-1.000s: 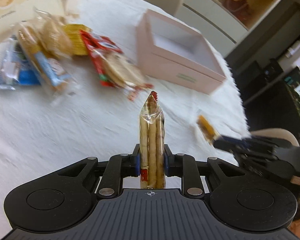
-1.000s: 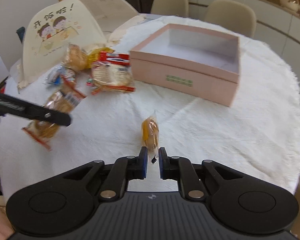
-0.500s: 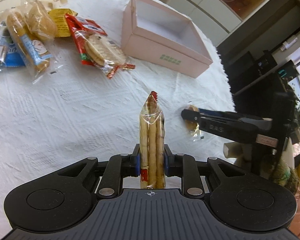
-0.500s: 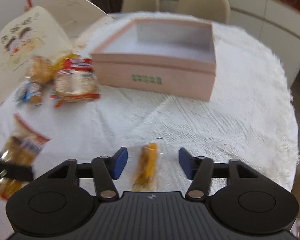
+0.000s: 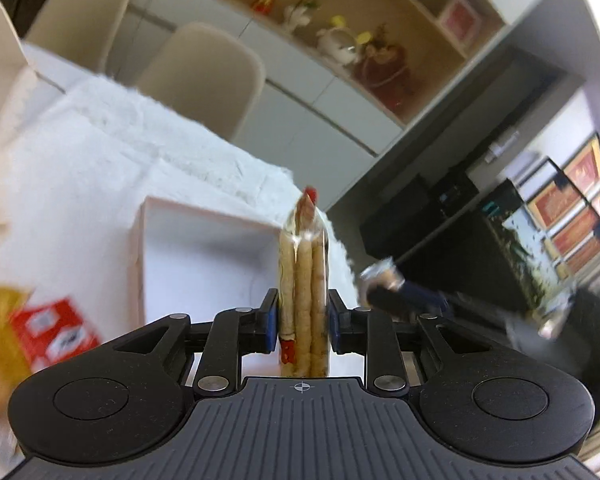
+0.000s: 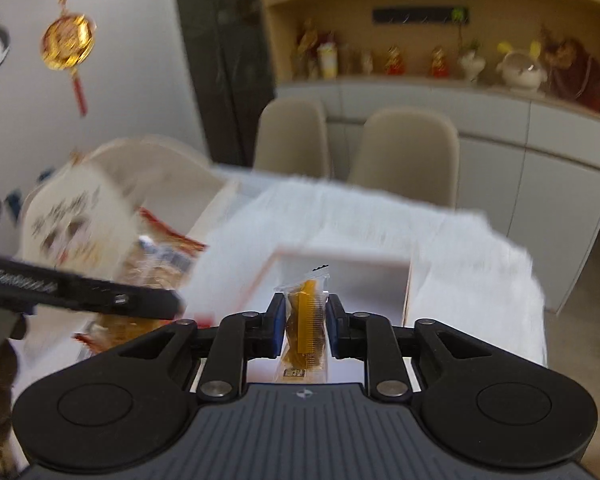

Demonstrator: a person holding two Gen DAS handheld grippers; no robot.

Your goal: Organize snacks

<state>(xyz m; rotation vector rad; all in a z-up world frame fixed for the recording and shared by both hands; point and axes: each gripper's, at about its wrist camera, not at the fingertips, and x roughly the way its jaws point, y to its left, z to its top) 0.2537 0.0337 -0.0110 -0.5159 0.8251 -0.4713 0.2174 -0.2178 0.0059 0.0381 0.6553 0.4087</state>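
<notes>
The left tongs [image 5: 303,322] are gripping an upright clear pack of wafer sticks [image 5: 303,280], their jaws easing apart while the blue pads are still touching its sides. The right tongs [image 6: 302,326] are clamping a small clear packet with an orange snack [image 6: 305,326], standing on end, and those jaws are widening too. Both tongs are pointing downward over the pink box [image 5: 204,256], whose open white inside is lying just beyond the fingertips at twelve o'clock. At nine o'clock in the left view, blurred red and yellow snack packs [image 5: 40,332] are lying on the white-clothed desk [image 5: 80,168]. Farther off, beige chairs [image 6: 404,156] are standing at the desk's far edge, before a shelf of ornaments [image 6: 440,56].
</notes>
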